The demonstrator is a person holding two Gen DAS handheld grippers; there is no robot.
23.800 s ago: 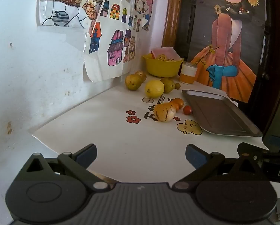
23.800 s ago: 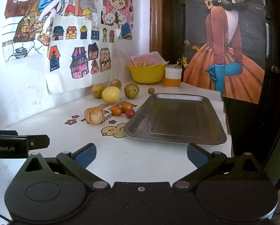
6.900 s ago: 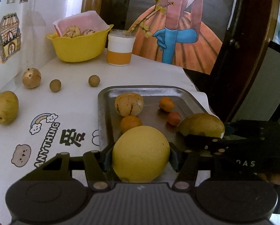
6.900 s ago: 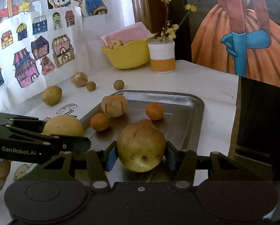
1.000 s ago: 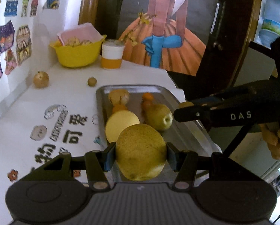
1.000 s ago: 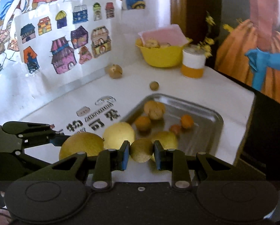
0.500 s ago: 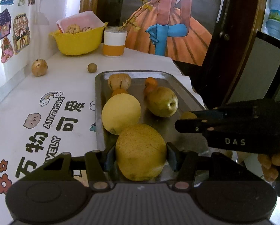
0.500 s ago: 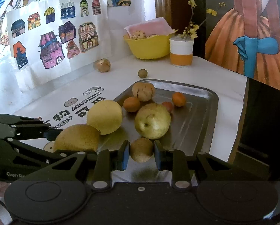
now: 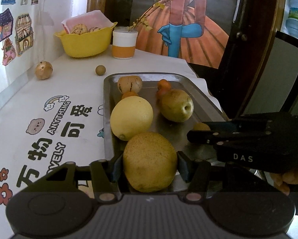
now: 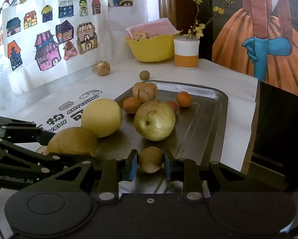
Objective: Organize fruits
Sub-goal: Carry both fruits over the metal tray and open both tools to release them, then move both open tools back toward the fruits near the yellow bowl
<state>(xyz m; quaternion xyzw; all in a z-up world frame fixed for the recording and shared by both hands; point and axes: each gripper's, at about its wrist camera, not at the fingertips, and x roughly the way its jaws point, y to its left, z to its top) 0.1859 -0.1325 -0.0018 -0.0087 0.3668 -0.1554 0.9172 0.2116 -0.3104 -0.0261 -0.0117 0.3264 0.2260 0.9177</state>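
The left gripper pinches a large speckled pear between its fingers over the tray's near edge; the right gripper pinches a small brown fruit just above the tray.

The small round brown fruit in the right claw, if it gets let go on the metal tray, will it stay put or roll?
The small brown fruit looks nearly spherical, so it would probably roll. The metal tray seems smooth but its raised rim should likely contain it. The big pear just ahead might stop it.
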